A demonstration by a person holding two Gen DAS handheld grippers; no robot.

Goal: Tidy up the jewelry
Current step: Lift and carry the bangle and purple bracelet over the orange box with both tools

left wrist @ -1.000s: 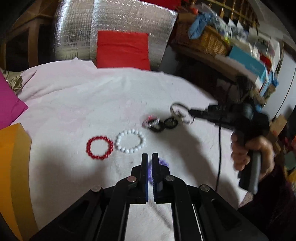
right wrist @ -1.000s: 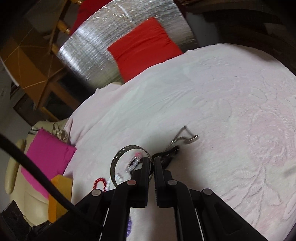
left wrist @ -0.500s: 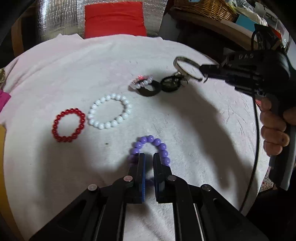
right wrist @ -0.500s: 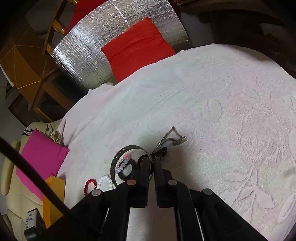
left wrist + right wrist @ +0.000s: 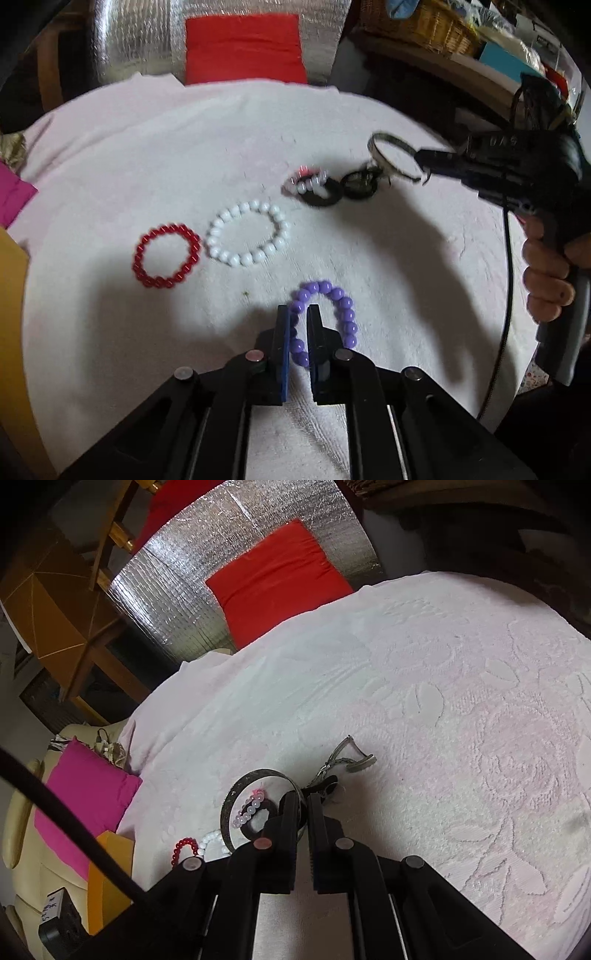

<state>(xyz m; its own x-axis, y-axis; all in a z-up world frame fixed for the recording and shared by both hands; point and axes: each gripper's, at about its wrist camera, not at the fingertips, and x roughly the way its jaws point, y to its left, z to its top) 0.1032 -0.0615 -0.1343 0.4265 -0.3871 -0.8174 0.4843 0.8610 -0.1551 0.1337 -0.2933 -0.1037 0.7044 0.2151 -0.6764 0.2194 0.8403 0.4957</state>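
My left gripper (image 5: 298, 313) is shut on a purple bead bracelet (image 5: 341, 310) that rests on the white cloth (image 5: 147, 155). A red bead bracelet (image 5: 167, 255) and a white bead bracelet (image 5: 246, 233) lie side by side beyond it. A pink-and-white bead bracelet on a black ring (image 5: 317, 187) and a dark ring (image 5: 360, 182) lie farther right. My right gripper (image 5: 303, 801) is shut on a metal bangle (image 5: 243, 786), held just above the cloth; the bangle also shows in the left wrist view (image 5: 393, 155). A silver clasp piece (image 5: 345, 758) lies just past it.
A red cushion (image 5: 243, 51) leans on a silver foil panel (image 5: 140, 40) behind the cloth. A pink cushion (image 5: 81, 797) and an orange item (image 5: 107, 878) sit at the left. A wicker basket (image 5: 417, 26) and boxes crowd a shelf at the right.
My left gripper has drawn back and dragged the purple bracelet toward me, away from the row. My right gripper with the bangle has shifted slightly to the right, staying beside the dark rings.
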